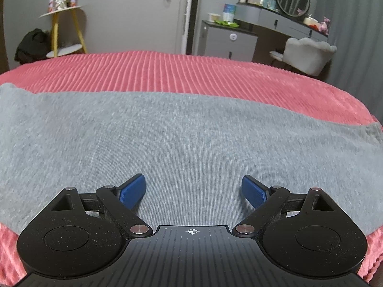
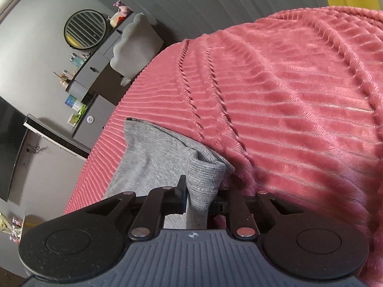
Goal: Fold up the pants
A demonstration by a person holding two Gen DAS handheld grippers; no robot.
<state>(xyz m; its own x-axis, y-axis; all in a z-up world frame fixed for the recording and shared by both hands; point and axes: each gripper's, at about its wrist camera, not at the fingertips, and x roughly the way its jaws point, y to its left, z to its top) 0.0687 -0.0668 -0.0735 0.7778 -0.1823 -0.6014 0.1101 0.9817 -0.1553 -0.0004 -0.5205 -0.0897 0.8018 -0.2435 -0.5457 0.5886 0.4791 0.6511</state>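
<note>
Right hand-held gripper [image 2: 199, 199] gripping pants [image 2: 153, 160]

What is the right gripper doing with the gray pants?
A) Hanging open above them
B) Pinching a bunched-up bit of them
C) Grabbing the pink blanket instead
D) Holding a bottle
B: in the right wrist view, the right gripper has its jaws closed on a raised fold of the gray pants, which lie on the pink blanket.
</note>
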